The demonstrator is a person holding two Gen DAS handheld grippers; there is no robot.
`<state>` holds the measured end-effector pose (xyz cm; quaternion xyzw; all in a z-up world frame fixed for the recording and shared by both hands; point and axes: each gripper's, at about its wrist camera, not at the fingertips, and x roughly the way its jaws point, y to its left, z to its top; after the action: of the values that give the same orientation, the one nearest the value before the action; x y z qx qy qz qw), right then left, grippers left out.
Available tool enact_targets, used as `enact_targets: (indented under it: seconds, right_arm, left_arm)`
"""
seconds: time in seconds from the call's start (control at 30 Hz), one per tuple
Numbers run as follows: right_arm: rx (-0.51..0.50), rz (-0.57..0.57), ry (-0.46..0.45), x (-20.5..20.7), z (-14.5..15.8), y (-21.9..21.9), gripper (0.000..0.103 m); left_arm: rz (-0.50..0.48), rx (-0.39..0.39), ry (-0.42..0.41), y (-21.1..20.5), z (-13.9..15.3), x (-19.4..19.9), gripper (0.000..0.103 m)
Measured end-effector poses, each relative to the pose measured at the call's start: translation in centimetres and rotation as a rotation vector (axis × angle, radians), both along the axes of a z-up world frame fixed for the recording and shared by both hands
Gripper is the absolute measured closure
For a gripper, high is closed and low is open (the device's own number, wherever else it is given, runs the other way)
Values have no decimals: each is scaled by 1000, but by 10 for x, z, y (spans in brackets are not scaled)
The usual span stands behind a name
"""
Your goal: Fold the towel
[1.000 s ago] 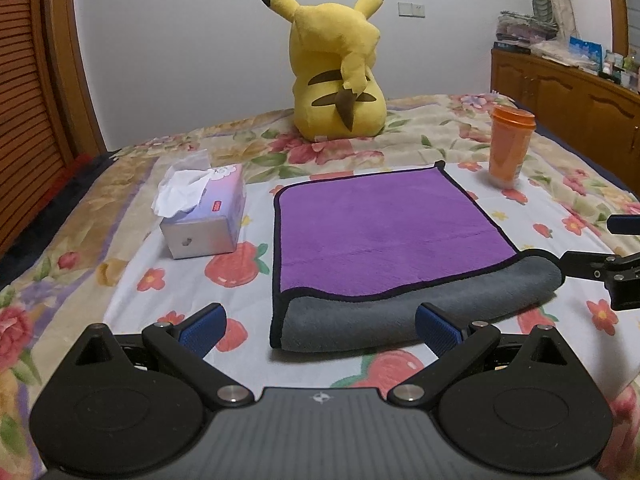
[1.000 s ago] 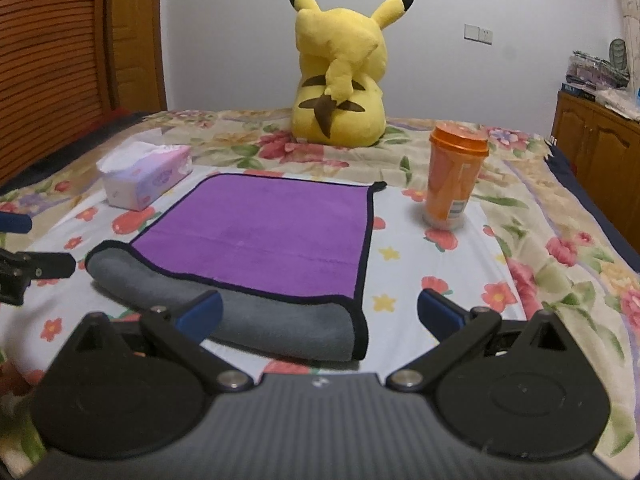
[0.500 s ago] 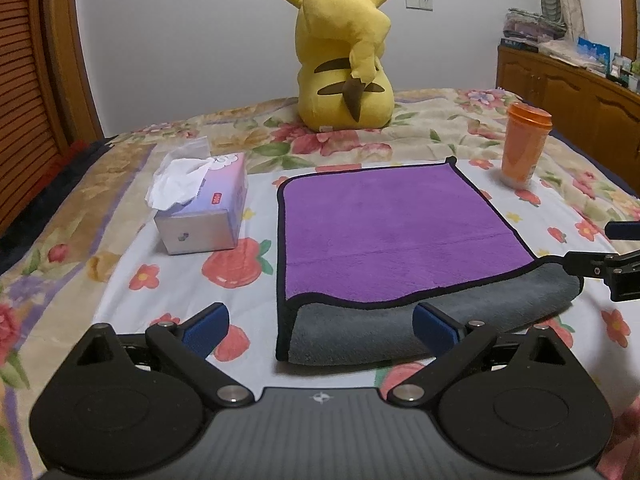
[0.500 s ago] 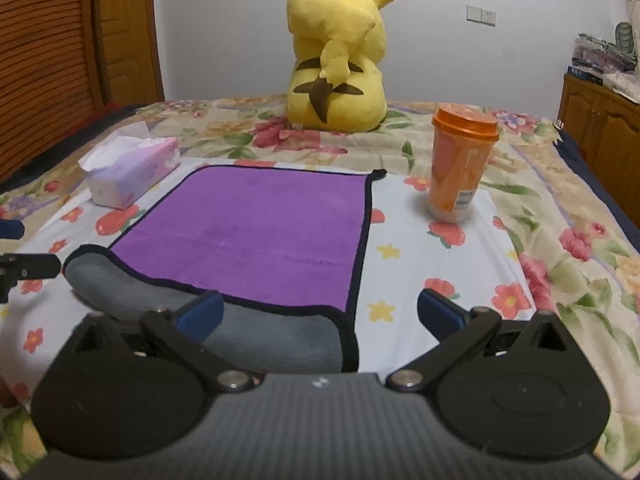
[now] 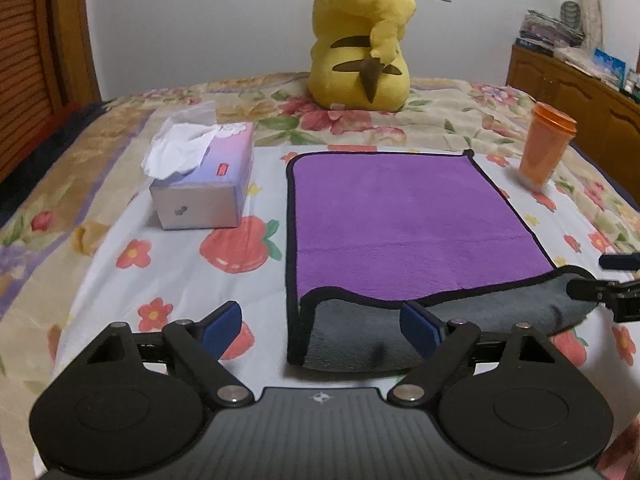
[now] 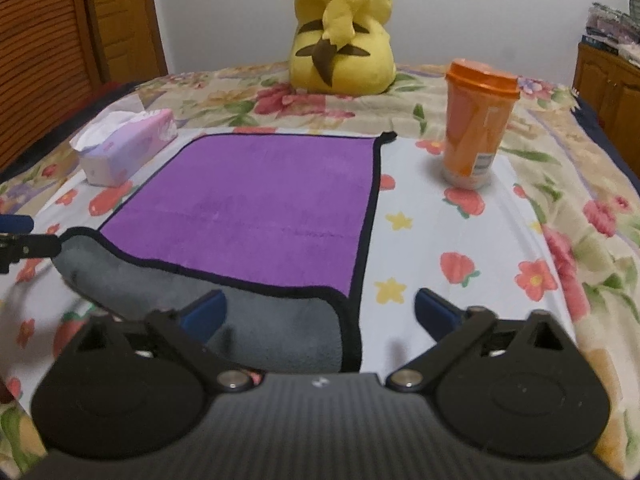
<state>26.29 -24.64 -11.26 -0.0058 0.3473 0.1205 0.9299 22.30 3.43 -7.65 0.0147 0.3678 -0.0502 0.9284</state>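
A purple towel (image 5: pixel 404 216) with a black hem and grey underside lies on the flowered bed; its near edge is rolled over, showing the grey side (image 5: pixel 360 336). It also shows in the right wrist view (image 6: pixel 256 208). My left gripper (image 5: pixel 320 326) is open, its fingers astride the towel's near left corner, just above the bed. My right gripper (image 6: pixel 318 314) is open, its fingers astride the near right corner. Each gripper's fingers show at the edge of the other view, my right gripper (image 5: pixel 612 280) and my left gripper (image 6: pixel 20 236).
A tissue box (image 5: pixel 204 184) stands left of the towel. An orange lidded cup (image 6: pixel 476 124) stands at the right. A yellow plush toy (image 5: pixel 360 36) sits behind. A wooden cabinet (image 5: pixel 580 92) is far right, a wooden door (image 6: pixel 60 40) left.
Both grippers have moved forward and lower toward the towel's rolled near edge; their fingers now straddle its two near corners. Both stay open.
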Motion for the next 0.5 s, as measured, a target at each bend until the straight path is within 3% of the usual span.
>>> enact_targets:
  seconds: [0.27,0.5]
  right_arm:
    - [40,7,66,10,-9,-6,16]
    - [86,17,104,16,-12,-12,27]
  left_arm:
    - [-1,-43,37,9,-8,12,27]
    - [-11,-90,57,13,-11,15,42]
